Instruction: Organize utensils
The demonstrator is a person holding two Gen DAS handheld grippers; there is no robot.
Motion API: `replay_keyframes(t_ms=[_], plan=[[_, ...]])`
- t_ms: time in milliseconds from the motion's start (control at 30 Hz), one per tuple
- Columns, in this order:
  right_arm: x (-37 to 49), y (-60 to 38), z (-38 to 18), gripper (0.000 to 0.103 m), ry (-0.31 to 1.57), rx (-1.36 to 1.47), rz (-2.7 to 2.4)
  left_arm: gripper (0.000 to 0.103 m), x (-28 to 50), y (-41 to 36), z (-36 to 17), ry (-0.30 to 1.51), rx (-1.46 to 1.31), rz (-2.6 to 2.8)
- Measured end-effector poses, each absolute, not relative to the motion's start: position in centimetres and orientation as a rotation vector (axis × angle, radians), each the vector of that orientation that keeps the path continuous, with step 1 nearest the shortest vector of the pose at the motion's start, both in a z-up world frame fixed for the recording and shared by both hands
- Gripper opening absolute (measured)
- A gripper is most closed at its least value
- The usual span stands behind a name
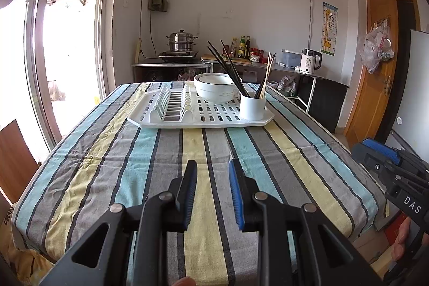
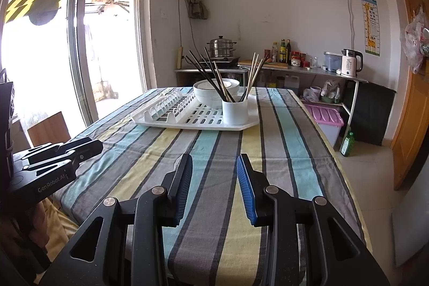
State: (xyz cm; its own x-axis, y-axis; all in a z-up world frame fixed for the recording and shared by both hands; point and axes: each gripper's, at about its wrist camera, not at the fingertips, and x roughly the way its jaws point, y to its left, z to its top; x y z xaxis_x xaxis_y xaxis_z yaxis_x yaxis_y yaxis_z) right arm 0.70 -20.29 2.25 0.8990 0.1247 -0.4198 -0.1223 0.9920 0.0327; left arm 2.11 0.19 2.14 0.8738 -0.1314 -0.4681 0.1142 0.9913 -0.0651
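Jaws on both grippers stand apart with nothing between them, the left gripper (image 1: 210, 165) narrower, the right gripper (image 2: 214, 158) wider, over the near edge of the worktop (image 1: 166, 152) in its striped cloth. Open cloth runs to the far end, where a slotted white plastic rack (image 2: 198, 117) carries a bowl (image 2: 211, 91) and a round cup (image 2: 235, 111) of chopsticks (image 2: 209, 74). Only the right view shows a purple-lidded bin (image 2: 325, 119) off the right edge.

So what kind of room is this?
Probably a home kitchen with a dining table. There's a steamer pot on a stove, sauce bottles, a kettle, and a dish rack holding bowls and chopsticks.
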Motion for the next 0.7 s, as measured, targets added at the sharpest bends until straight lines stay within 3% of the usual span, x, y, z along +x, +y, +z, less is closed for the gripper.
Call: replay_keyframes(t_ms=[700], plan=[[0.63,-20.38,2.05,0.036,0.441,0.008,0.125,0.026,2.36,-0.44,1.49,0.511,-0.033,-0.127]])
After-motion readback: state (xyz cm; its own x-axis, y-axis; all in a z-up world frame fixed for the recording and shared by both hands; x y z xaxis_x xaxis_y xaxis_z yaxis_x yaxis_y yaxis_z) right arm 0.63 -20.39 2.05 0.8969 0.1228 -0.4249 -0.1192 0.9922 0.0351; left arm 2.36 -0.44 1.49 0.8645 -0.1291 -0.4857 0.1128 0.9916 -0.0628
